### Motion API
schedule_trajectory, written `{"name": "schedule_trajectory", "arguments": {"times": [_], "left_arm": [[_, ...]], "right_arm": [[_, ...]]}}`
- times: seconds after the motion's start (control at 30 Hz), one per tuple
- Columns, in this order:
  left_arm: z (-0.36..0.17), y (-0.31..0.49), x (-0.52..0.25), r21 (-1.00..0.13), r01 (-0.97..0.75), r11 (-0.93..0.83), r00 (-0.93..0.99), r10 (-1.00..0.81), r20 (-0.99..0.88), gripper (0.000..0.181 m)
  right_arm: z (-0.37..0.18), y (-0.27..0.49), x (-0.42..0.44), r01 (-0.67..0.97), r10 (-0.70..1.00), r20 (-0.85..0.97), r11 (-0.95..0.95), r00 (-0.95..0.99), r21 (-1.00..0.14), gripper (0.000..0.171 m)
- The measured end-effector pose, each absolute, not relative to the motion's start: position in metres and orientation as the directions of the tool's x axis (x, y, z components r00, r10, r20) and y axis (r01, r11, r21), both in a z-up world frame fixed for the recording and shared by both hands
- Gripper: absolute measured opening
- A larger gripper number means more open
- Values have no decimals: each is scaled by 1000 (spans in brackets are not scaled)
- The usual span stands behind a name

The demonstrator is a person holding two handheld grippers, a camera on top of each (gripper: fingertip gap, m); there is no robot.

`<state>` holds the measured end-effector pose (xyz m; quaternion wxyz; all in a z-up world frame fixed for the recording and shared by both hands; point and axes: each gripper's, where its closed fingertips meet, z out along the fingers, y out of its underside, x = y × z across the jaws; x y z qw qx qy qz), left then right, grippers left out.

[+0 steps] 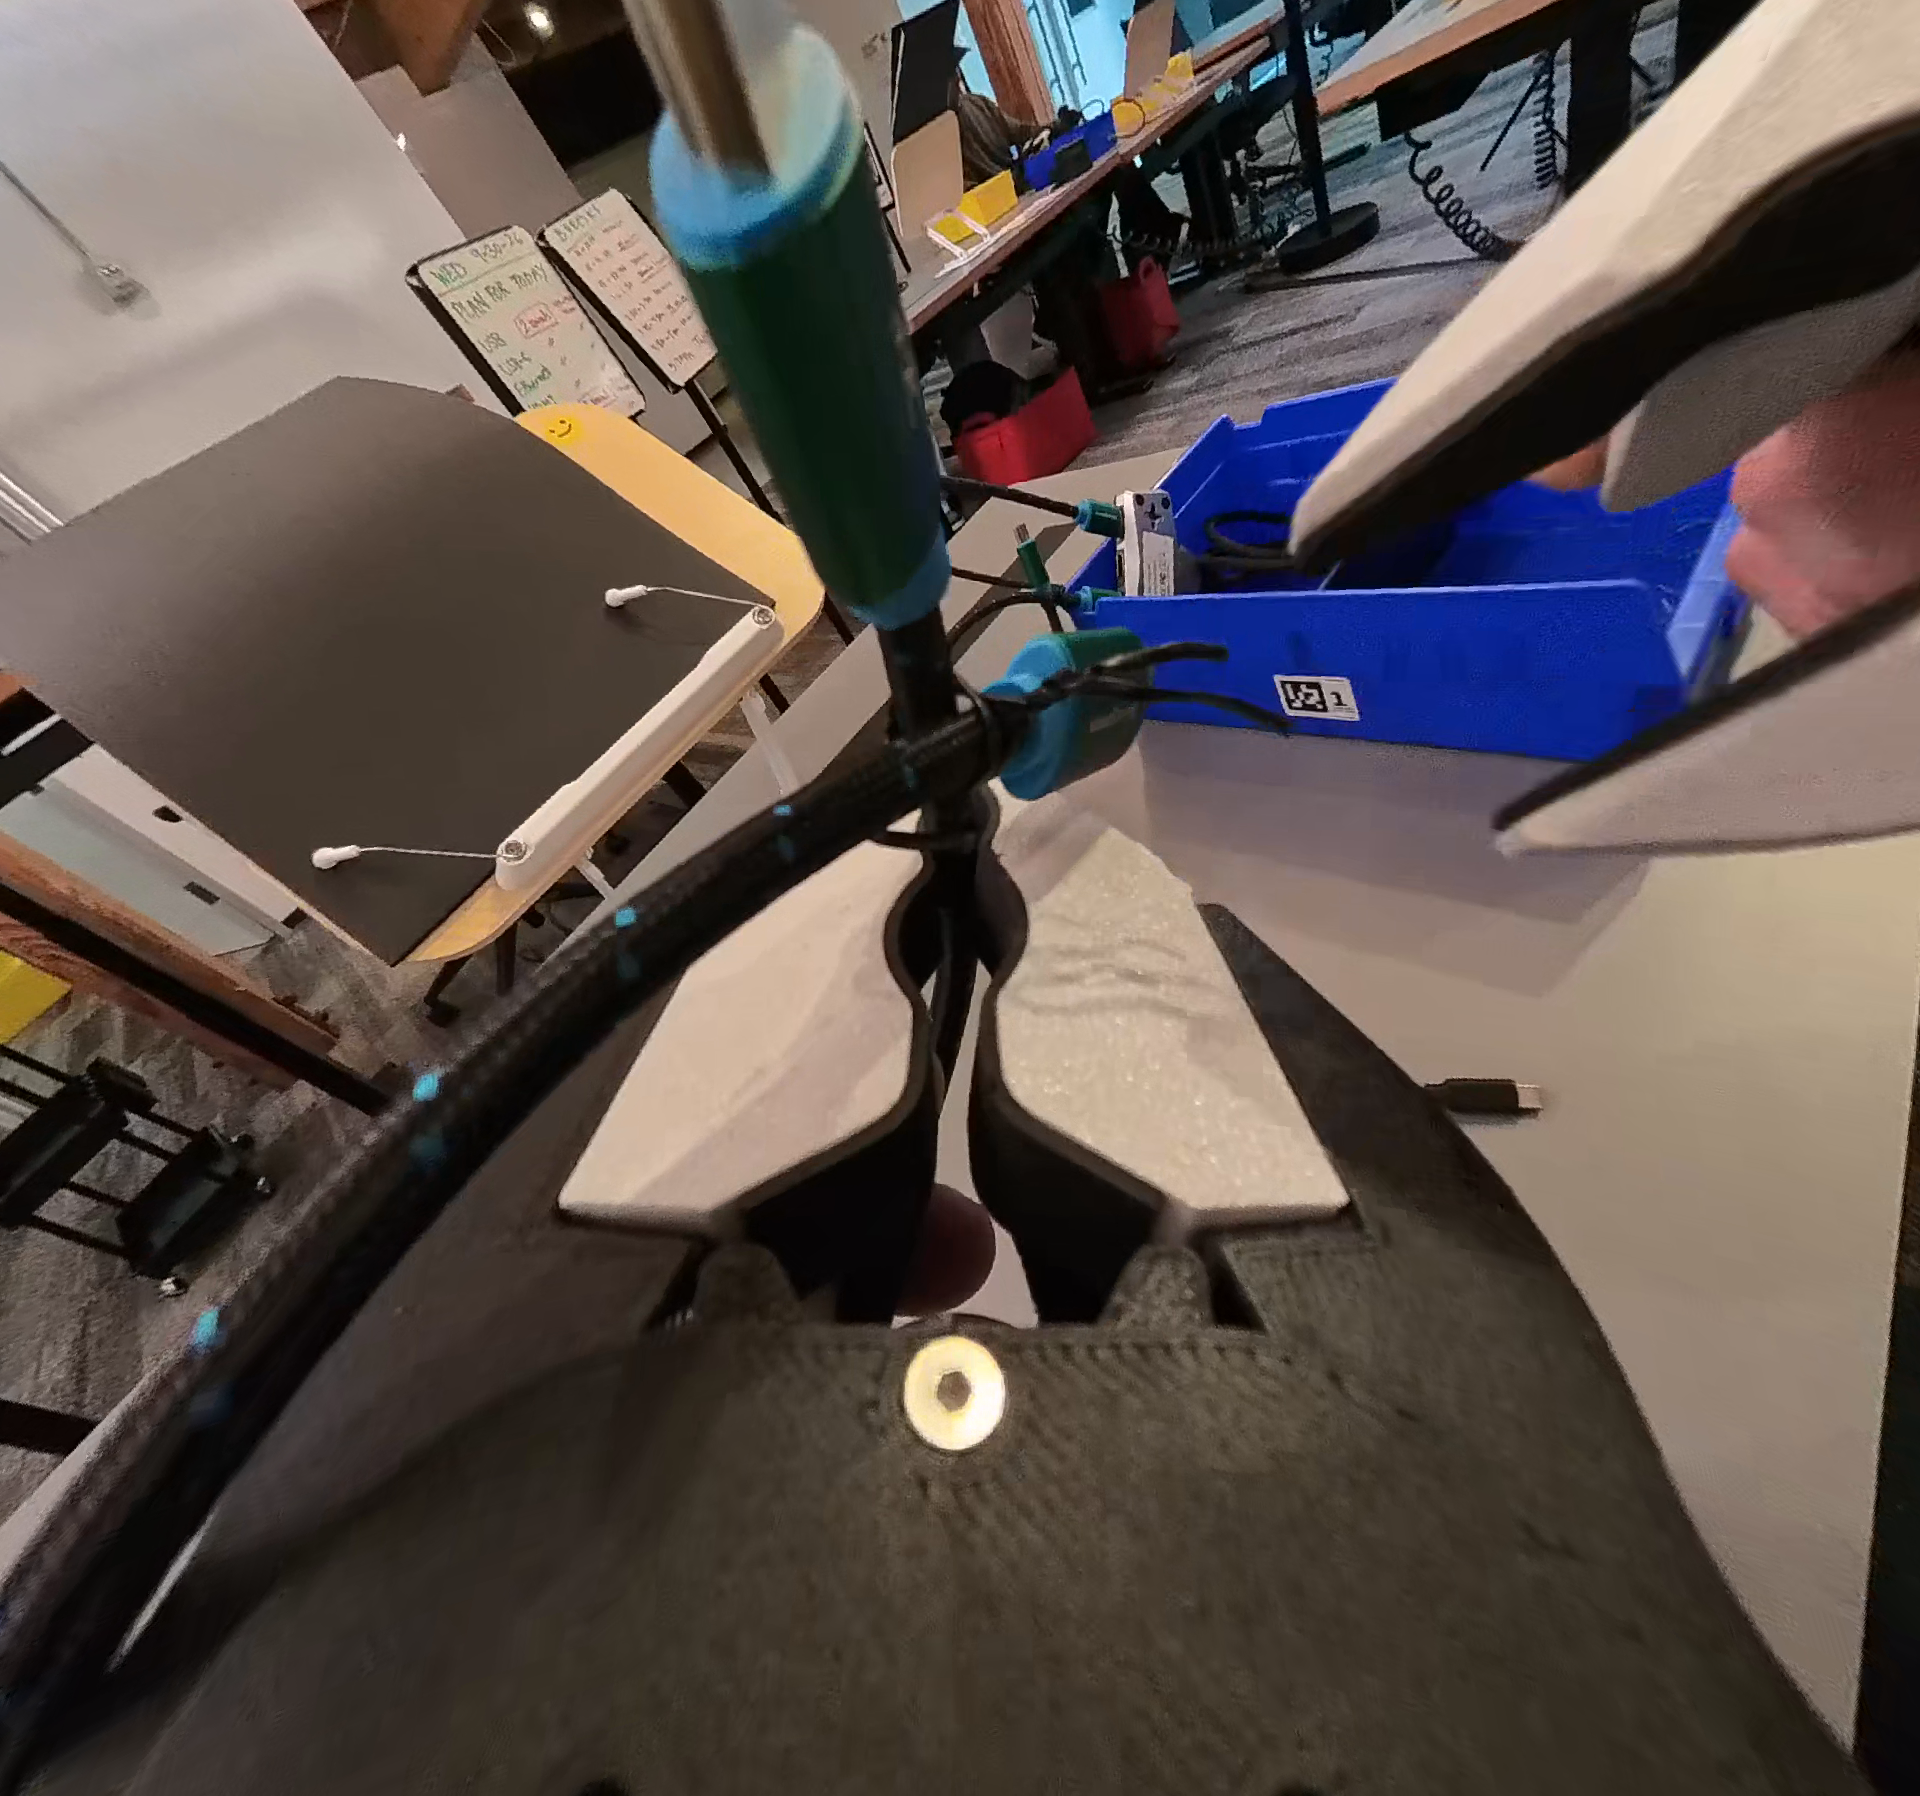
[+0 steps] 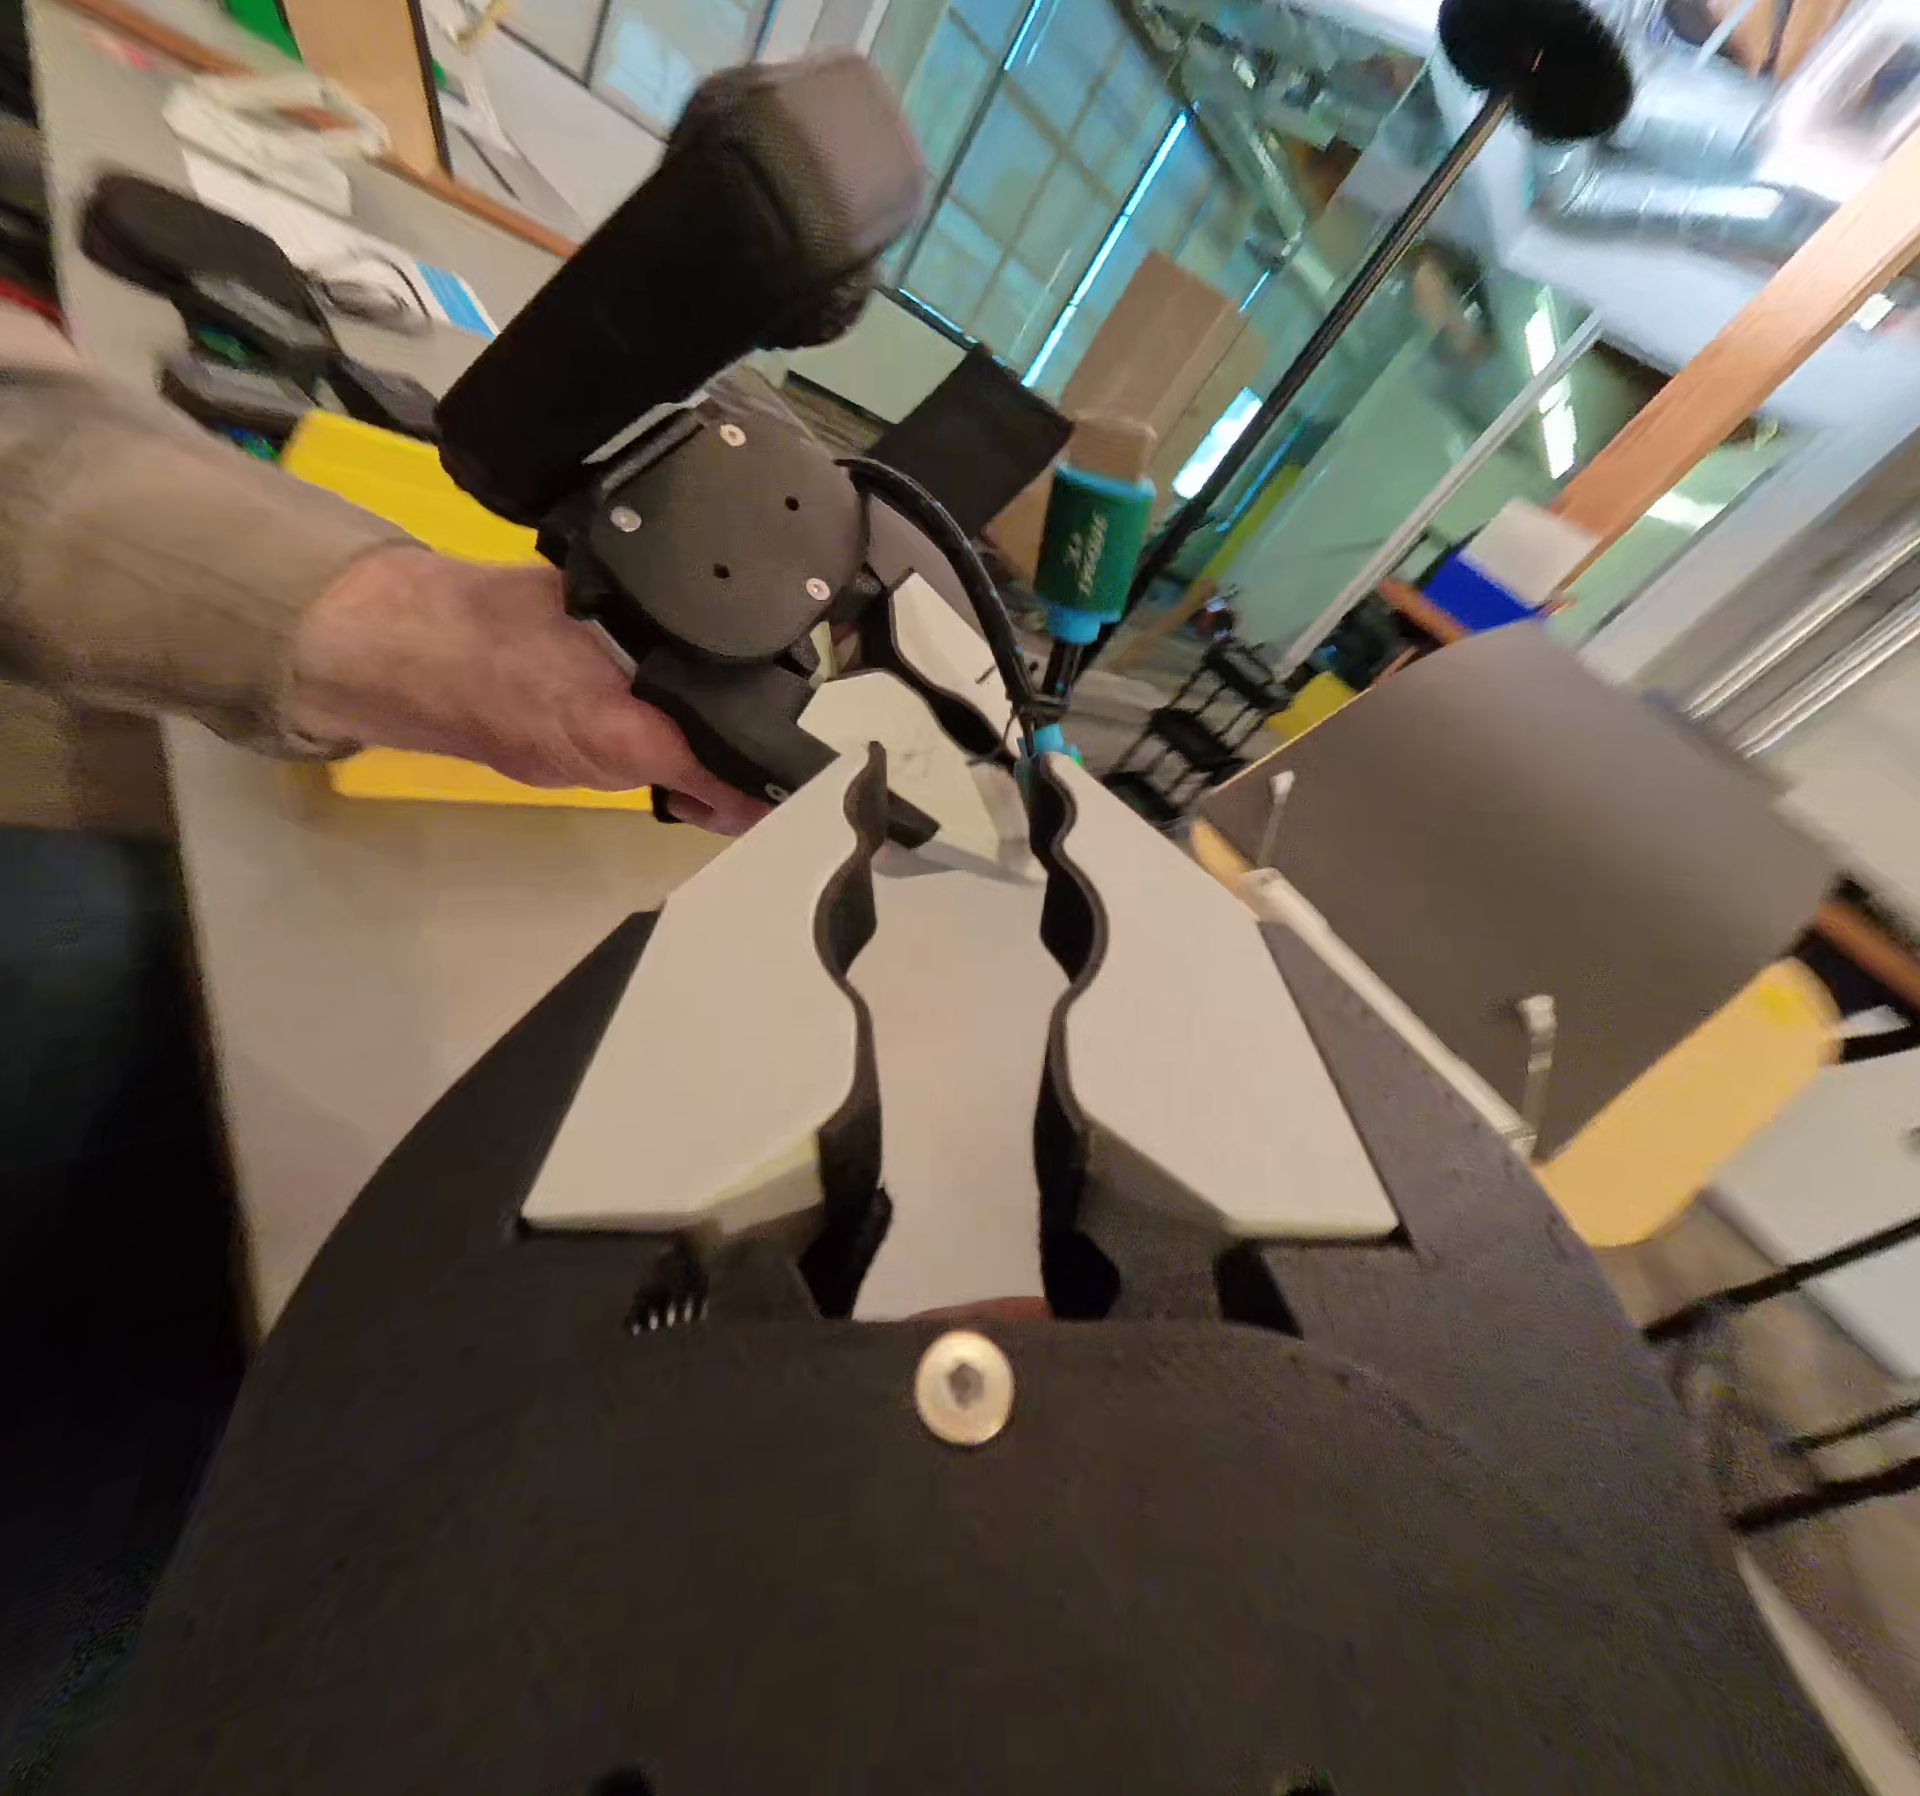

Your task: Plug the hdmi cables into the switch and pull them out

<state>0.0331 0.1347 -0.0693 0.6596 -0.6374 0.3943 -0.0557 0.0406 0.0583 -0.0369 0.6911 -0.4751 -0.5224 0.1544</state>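
Two grippers were up: your left gripper point(image 1: 951, 905) pinched a black HDMI cable point(image 1: 925, 676), its green plug point(image 1: 800, 344) rising toward twelve o'clock. Your right gripper point(image 2: 956, 811) gaped empty. The blue bin point(image 1: 1455, 645) sat at two o'clock on the worktop point(image 1: 1662, 1071).

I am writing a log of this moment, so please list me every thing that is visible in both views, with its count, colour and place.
HDMI cable: one, black braided, green and blue plugs, bundled with a tie, held up over the table by the left gripper.
Blue bin: one, on the table, far right in the left wrist view.
Switch: one, whitish, at the bin's left end, cables plugged in.
Small connector: one, dark, lying on the table.
Table: one, light grey.
Black boards: two seen, on chairs beyond the table.
Yellow bin: one, behind the person's hand.
Left gripper: shut on the cable.
Right gripper: open, empty.
Hand: one, holding the left gripper.
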Motion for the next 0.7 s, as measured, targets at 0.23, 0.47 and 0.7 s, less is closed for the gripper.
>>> {"name": "schedule_trajectory", "arguments": {"times": [0.23,0.47,0.7], "left_arm": [[-71,132,38,-876,-445,187,673,-575,-465,0],[-72,131,40,-876,-445,189,668,-582,-464,0],[-72,131,40,-874,-447,190,666,-581,-467,0]], "right_arm": [[-44,67,35,501,436,816,644,381,-578,11],[-44,71,37,537,378,844,653,379,-534,1],[-41,67,36,504,396,835,668,382,-547,0]]}}
